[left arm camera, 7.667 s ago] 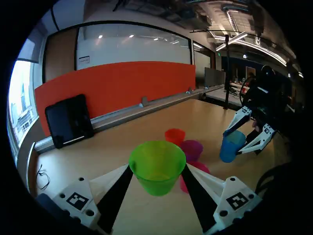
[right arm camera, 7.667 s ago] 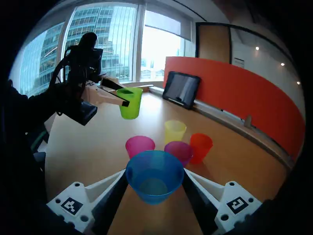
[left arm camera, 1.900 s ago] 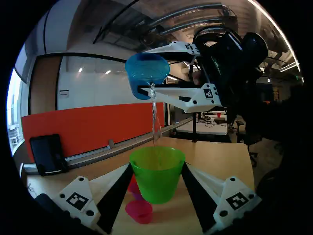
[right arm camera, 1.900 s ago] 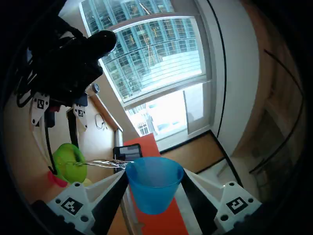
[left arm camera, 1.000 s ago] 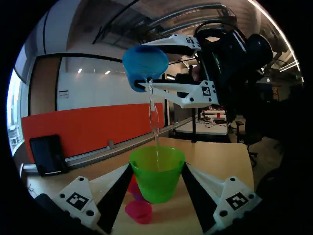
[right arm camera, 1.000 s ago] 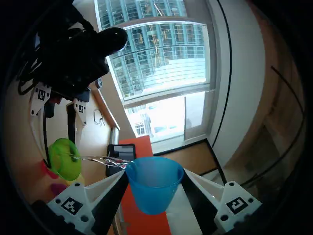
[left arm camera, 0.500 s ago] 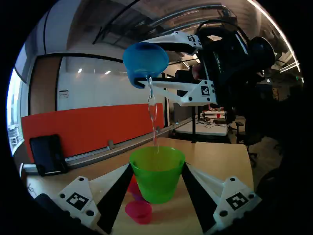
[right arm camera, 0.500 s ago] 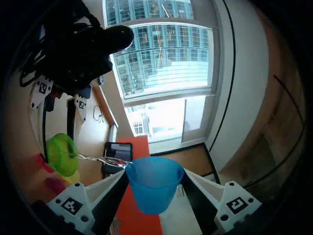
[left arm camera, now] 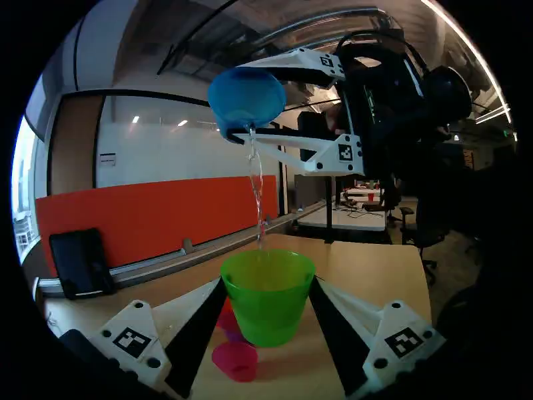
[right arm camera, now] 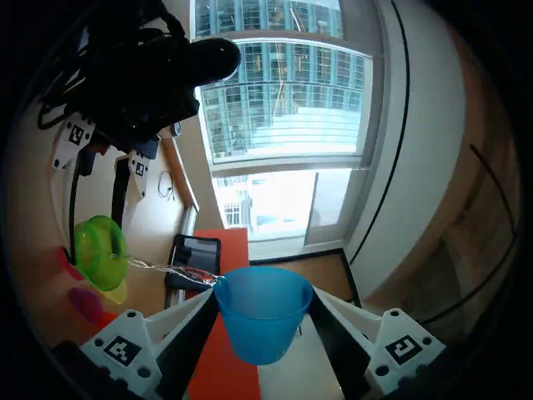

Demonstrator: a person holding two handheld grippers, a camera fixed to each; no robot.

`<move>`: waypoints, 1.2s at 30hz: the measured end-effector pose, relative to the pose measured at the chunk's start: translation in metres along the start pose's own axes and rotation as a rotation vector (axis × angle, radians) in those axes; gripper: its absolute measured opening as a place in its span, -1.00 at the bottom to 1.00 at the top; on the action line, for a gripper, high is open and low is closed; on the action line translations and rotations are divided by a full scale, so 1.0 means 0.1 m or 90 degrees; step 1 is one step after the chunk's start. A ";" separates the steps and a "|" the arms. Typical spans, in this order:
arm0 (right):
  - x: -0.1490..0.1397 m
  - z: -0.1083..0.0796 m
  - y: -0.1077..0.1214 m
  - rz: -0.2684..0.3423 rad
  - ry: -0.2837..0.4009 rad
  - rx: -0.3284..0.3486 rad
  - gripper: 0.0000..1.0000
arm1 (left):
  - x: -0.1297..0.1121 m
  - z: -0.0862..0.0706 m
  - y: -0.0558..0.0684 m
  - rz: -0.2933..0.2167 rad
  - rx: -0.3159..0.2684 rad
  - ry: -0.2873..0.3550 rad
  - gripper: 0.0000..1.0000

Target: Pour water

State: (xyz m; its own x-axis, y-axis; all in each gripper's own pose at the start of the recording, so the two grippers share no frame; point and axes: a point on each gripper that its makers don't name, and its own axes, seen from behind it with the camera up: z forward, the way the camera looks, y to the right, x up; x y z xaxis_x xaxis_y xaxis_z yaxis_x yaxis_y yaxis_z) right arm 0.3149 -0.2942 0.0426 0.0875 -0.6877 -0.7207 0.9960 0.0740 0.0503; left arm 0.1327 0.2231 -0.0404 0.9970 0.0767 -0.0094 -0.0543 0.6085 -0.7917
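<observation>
Right tool (right arm camera: 263, 297) is clamped on the tipped blue cup (right arm camera: 262, 330), high above the left tool (left arm camera: 268, 287). Water (left arm camera: 254, 173) falls into the green cup (left arm camera: 268, 310) that tool grips.

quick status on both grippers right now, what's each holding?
Left gripper: shut on the green cup, held upright.
Right gripper: shut on the blue cup, tipped, water streaming into the green cup.

One green cup (left arm camera: 268, 297), one blue cup (left arm camera: 246, 100), one water stream (left arm camera: 255, 193), one tablet (left arm camera: 76, 263).
</observation>
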 end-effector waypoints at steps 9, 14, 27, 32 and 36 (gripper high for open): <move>0.01 0.00 0.04 -0.034 -0.001 -0.002 0.83 | -0.01 0.02 -0.01 0.000 0.001 -0.002 0.71; 0.02 0.00 0.06 -0.052 -0.002 -0.004 0.83 | -0.01 0.03 -0.01 0.000 0.001 -0.003 0.71; 0.08 0.03 0.10 -0.104 0.002 -0.013 0.83 | -0.03 0.03 -0.03 -0.002 0.001 -0.004 0.71; 0.11 0.05 0.09 -0.132 0.002 -0.015 0.83 | -0.03 0.02 -0.03 -0.003 0.001 -0.003 0.71; 0.14 0.05 0.07 -0.146 0.003 -0.013 0.84 | -0.02 0.01 -0.03 -0.003 0.002 -0.002 0.71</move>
State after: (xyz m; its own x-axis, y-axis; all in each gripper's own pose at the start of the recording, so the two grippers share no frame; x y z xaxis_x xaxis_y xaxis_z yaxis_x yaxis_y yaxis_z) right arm 0.3234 -0.3073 0.0366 -0.1409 -0.6850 -0.7148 0.9893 -0.0688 -0.1290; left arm 0.1307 0.2221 -0.0370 0.9971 0.0759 -0.0040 -0.0497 0.6109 -0.7901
